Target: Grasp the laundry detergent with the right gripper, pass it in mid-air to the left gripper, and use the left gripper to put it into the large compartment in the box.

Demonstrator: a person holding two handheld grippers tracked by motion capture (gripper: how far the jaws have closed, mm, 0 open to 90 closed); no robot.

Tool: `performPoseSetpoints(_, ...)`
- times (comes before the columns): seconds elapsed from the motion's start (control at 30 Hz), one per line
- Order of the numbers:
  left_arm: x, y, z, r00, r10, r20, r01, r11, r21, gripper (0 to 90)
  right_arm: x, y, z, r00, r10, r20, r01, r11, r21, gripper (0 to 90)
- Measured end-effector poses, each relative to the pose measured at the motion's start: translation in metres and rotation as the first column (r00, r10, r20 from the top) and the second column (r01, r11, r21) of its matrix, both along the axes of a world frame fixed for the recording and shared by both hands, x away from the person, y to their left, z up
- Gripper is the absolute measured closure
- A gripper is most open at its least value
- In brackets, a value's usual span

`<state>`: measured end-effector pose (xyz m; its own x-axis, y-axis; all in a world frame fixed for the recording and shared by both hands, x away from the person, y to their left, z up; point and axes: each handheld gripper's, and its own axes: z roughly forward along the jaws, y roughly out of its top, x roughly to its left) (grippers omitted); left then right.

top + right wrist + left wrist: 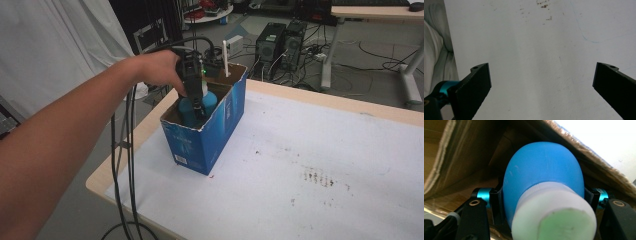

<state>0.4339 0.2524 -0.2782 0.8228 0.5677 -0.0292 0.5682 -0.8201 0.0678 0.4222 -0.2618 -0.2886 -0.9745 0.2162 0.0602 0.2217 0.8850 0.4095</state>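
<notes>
A wide table (320,165) with a white cover is seen across the lower right of the high view, with small dark stains (318,178) on it toward the right of centre. Near its left edge, in the upper middle of the frame, an open blue cardboard box (210,135) is placed, and a thin white stick (226,59) rises from its far end. The person's left hand (157,67) is reached in from the lower left, and the left gripper (196,107) is lowered into the box. In the left gripper view, a blue bottle (544,180) with a white cap (554,217) is seen in the centre of the frame, inside the brown box walls, and it is clamped between the two black jaws, which press on its sides. In the right gripper view, the right gripper (541,87) is held over the white cover, its jaws spread wide apart with nothing between them.
</notes>
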Motion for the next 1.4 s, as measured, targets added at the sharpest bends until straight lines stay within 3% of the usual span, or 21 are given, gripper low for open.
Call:
performPoseSetpoints(0.33, 0.001, 0.001, -0.007, 0.9999, -0.011, -0.005, 0.011, 0.9999, -0.011, 37.9, 0.001, 0.0, -0.001, 1.0, -0.004, 0.004, 0.004, 1.0, -0.002, 1.1)
performPoseSetpoints(0.63, 0.002, 0.001, -0.006, 0.9996, 0.027, 0.002, -0.027, 0.9994, -0.021, 37.1, 0.0, 0.0, -0.003, 1.0, 0.006, 0.002, -0.006, 1.0, 0.007, 1.1)
performPoseSetpoints(0.9, 0.003, 0.004, 0.013, 0.9961, 0.076, 0.043, -0.073, 0.995, -0.067, 28.3, -0.002, 0.002, -0.002, 0.9999, 0.01, 0.002, -0.01, 1.0, 0.008, 1.1)
performPoseSetpoints(1.4, -0.002, 0.003, 0.058, 0.9892, 0.107, 0.1, -0.096, 0.9893, -0.109, 28.3, -0.006, -0.002, 0.001, 0.9999, 0.007, 0.014, -0.008, 1.0, 0.029, 1.1)
